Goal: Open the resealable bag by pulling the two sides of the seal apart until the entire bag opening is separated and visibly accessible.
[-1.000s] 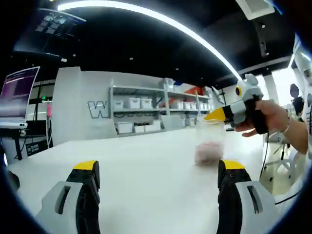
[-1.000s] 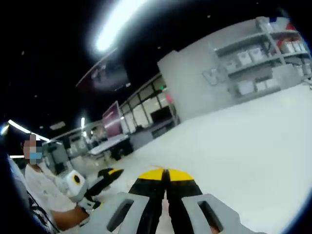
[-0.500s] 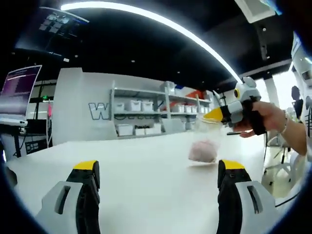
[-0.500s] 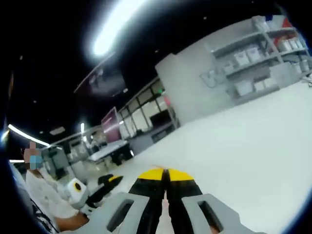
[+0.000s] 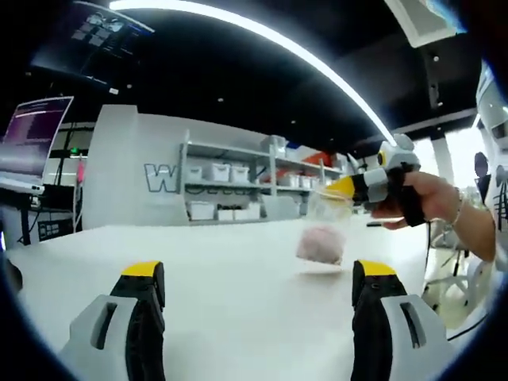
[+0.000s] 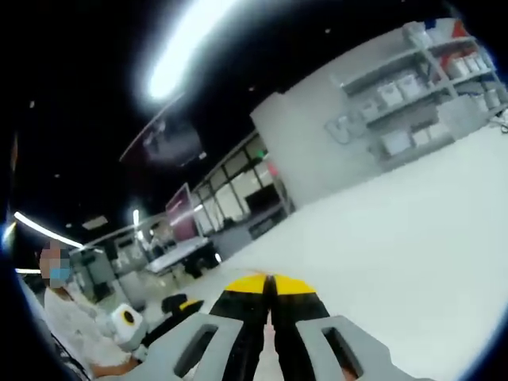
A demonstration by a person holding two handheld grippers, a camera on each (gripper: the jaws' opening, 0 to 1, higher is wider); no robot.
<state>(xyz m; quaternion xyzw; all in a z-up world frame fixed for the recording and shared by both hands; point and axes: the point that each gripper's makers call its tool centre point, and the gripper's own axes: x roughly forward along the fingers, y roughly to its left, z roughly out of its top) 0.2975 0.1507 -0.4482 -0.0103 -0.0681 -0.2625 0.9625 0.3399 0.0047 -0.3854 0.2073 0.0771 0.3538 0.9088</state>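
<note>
Right tool (image 5: 343, 186) pinching bag (image 5: 324, 234) top, lifting it above desk (image 5: 238, 270). Left tool (image 5: 252, 274) standing wide open, empty. Seal apparently not opened yet.

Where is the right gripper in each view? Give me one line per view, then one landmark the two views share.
Left gripper view: the right gripper comes in at right of centre, held by a hand, with its yellow tip at the top of the resealable bag.
Right gripper view: the right gripper rises from bottom centre, jaws pressed together.
Shared landmark: the shelving with white bins.
</note>
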